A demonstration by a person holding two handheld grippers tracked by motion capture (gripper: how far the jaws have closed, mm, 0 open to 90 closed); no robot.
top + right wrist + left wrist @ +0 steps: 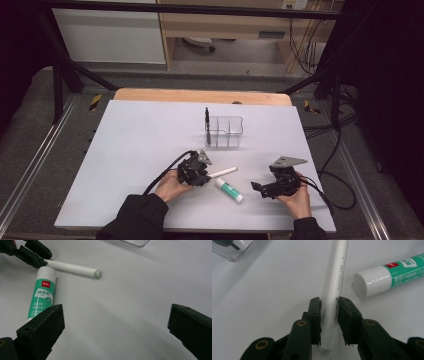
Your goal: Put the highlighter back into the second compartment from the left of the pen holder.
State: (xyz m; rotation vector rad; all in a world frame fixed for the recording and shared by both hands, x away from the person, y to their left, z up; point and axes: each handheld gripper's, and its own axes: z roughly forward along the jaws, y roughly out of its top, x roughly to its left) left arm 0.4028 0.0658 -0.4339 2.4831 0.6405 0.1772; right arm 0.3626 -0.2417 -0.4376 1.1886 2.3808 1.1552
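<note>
Our left claw (329, 308) has its 2 black jaws closed in on the slim white plastic pen (335, 290), gripping it near 1 end while the barrel lies flat on the pale grey tabletop (140, 140). Most of the pen runs on ahead of the jaws, so the hold is far from its middle.

That is our main worry: lifted from here, the long free end could droop or swing, and the smooth round barrel could twist or slide out between the pads.

The green-and-white glue stick (392, 275) lies just beside the left claw, its white cap near the pen without clearly touching it. A swinging pen could knock it and set it rolling.

Our right claw (115, 327) is wide open and holds nothing, with the glue stick ahead of its left jaw.

The clear plastic organiser (225, 131), with 1 dark pen (206, 119) upright in it, stands well beyond both claws. A tilted pen could catch its rim.
</note>
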